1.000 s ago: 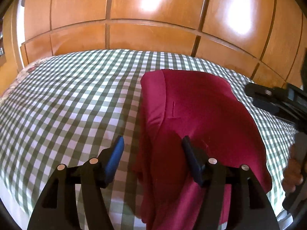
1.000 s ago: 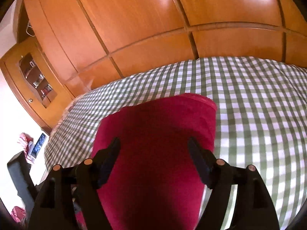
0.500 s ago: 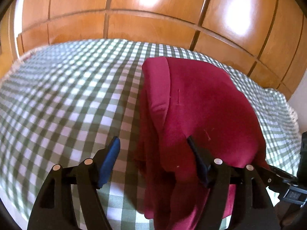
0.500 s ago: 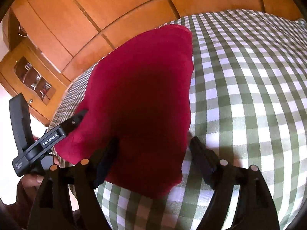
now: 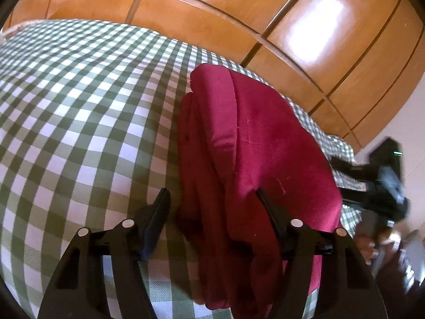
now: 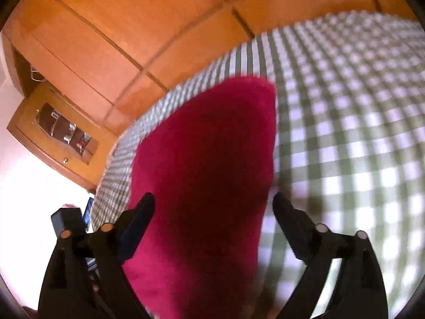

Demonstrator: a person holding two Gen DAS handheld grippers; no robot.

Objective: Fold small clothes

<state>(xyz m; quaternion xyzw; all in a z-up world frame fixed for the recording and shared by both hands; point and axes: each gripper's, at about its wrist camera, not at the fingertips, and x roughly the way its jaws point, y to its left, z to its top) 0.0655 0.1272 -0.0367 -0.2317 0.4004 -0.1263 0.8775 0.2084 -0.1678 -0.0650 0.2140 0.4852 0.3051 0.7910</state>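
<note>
Two grippers: both hand-held, each seen from its own wrist camera, both with jaws spread wide and pinching nothing.
Left gripper [image 5: 212, 199]: hovers low over the near end of a red garment [image 5: 255, 146]; its left finger is over bare cloth, its right finger over the fabric, so the garment's stacked left edge runs up between them.
Likely reason: judged from the straddle, it is lined up to close on that layered edge.
Right gripper [image 6: 212, 202]: held above the same red garment [image 6: 209, 159], whose right edge falls inside the gap between its fingers; the view is blurred.
Garment: already folded into a long strip, several layers showing along its left side, stretching ahead of both grippers and away from them.
Beneath: a green-and-white checked bedspread [image 5: 79, 111], spreading left of the left gripper and right of the right one.
Beyond: wooden wardrobe panels [image 5: 212, 13] behind the bed's far edge.
</note>
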